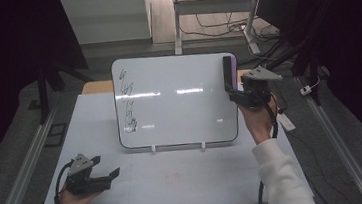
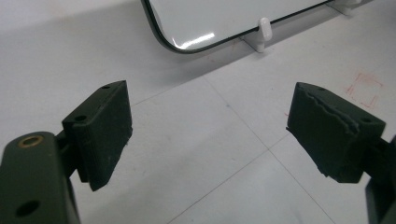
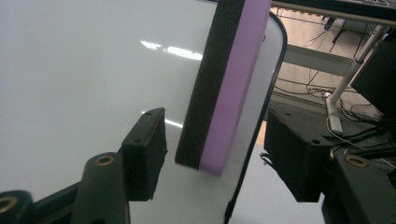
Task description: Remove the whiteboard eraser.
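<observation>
My right tool is up at the far right of the whiteboard, jaws spread wide on either side of the eraser and gripping nothing; in the right gripper view there is clear air between each pad and the block. My left tool rests low at the near left of the desk, jaws also wide apart with nothing between them.

The whiteboard is the biggest piece here: it stands tilted back on two small white feet near the middle of the desk, glossy, with black scribbles down its left side. I judge it light and liable to slide or tip if I push hard on it.

The eraser sits upright against the board's right edge, a long block with a dark felt face and a purple foam back. I read it as light and soft, so it should compress under the pads. What holds it to the board I cannot tell. I would take it across its narrow thickness, low on the block where my jaws already straddle it, closing gently so the foam does not twist out.
</observation>
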{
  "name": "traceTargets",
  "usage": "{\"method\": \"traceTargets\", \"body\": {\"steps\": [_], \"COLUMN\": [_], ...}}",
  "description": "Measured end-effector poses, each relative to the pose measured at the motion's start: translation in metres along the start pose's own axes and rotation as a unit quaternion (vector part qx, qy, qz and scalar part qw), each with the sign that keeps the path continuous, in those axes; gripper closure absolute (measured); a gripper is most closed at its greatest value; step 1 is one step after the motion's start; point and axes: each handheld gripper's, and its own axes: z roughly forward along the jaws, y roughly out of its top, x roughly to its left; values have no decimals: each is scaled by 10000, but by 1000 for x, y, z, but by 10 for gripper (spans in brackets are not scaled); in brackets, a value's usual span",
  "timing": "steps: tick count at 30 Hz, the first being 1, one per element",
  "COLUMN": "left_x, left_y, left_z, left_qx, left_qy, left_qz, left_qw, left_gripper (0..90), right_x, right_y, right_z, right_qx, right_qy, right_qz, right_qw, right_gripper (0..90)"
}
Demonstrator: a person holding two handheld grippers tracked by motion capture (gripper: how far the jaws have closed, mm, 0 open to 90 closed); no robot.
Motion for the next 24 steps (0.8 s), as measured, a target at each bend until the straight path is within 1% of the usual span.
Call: {"method": "traceTargets", "body": {"steps": [2,4,6,7,8,10,11,13,14,17,20,24], "left_x": [0,1,1,1,1,2,2,2,2,2,3,3], "left_y": [0,0,0,0,0,0,0,0,0,0,0,0], "left_z": [0,0,0,0,0,1,1,1,1,1,1,1], "left_qx": [1,5,1,-3,-9,-11,-11,-12,-13,-20,-25,-29], "left_qy": [1,-1,2,-4,-2,0,5,13,19,30,36,47], "left_qz": [8,16,16,14,14,15,16,14,18,16,16,10], "left_qw": [10000,10000,10000,10000,10000,10000,10000,10000,10000,10000,10000,10000], "left_gripper": [147,147,147,147,147,147,147,147,147,146,147,147], "right_x": [1,3,4,5,5,5,5,5,4,4,4,5], "right_y": [2,5,6,7,7,7,7,7,6,6,6,6], "right_z": [2,8,9,13,13,15,17,17,19,20,20,17], "right_qx": [24,93,111,178,178,209,250,274,303,300,326,341], "right_qy": [-15,-44,-49,-88,-88,-86,-144,-167,-170,-194,-244,-374], "right_qz": [-1,2,12,5,5,15,5,16,91,162,153,94], "right_qw": [10000,9999,9999,9998,9998,9997,9996,9995,9994,9992,9991,9987], "right_gripper": [405,426,428,449,449,477,507,523,540,562,587,627]}}
